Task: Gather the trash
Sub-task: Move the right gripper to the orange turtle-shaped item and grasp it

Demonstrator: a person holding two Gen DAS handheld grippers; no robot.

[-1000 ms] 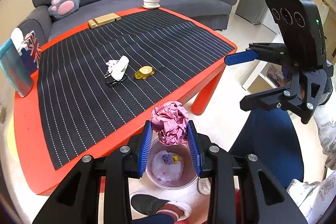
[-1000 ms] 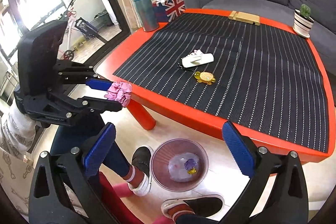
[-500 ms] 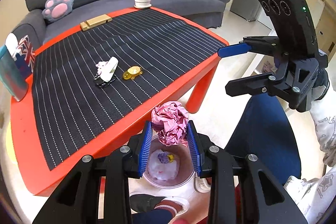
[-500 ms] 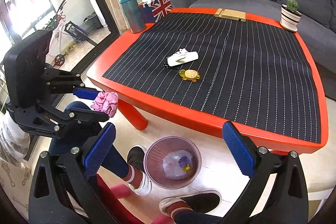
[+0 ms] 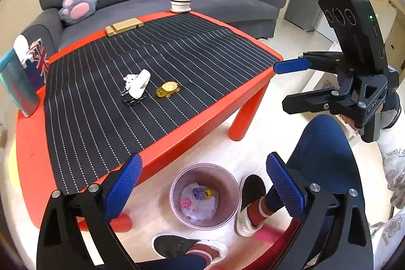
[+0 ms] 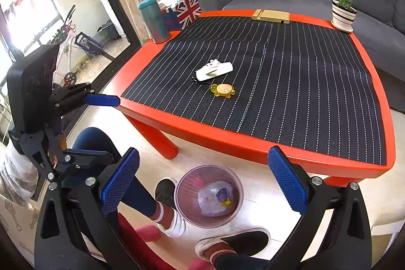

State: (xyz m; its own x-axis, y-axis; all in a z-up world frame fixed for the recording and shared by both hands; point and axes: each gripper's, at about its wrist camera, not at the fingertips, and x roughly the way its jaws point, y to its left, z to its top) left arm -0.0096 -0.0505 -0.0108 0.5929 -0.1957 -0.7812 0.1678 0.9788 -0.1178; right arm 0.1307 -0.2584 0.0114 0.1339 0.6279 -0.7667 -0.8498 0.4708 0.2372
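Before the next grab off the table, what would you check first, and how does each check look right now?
1. Left claw empty and open: ok.
2. Right claw empty and open: ok.
3. Pink wad inside the bin, not on the floor: ok.
4. Bin has room for more: ok, contents sit low.
5. More trash left on the table: cannot tell; only a white item and a turtle toy lie mid-mat.
6. Feet clear of the bin: not ok, a shoe is right against it.
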